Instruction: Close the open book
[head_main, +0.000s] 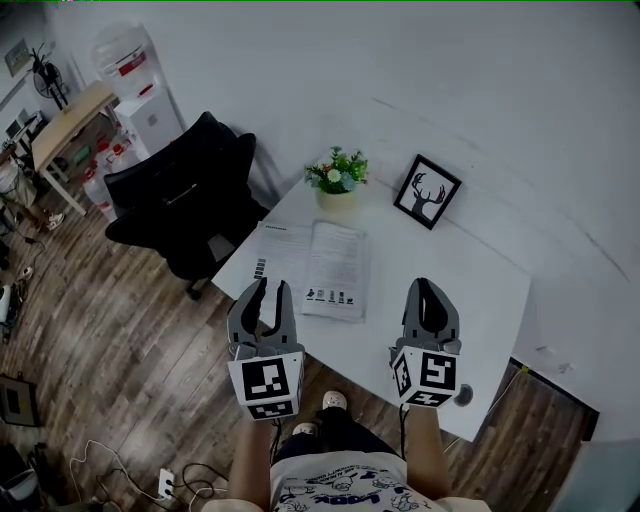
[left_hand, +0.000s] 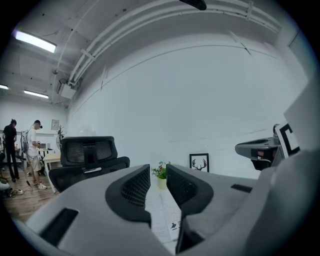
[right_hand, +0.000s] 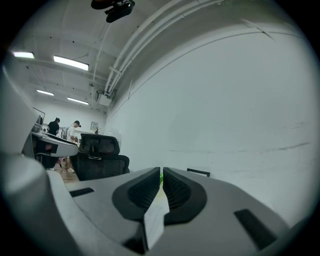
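An open book (head_main: 318, 266) lies flat on the white table (head_main: 462, 268), its printed pages facing up, near the table's left front edge. My left gripper (head_main: 268, 287) hovers just in front of the book's near edge; its jaws stand apart with nothing between them. In the left gripper view the book (left_hand: 163, 214) shows through the gap of the left gripper (left_hand: 158, 171). My right gripper (head_main: 428, 285) is over the bare table to the right of the book, apart from it. The right gripper (right_hand: 161, 173) has its jaws together, holding nothing.
A small potted plant (head_main: 337, 181) and a framed deer picture (head_main: 427, 191) stand at the table's far side, by the white wall. A black office chair (head_main: 188, 203) is left of the table. Wooden floor, a wooden desk (head_main: 68, 122) and a water dispenser (head_main: 130, 68) lie further left.
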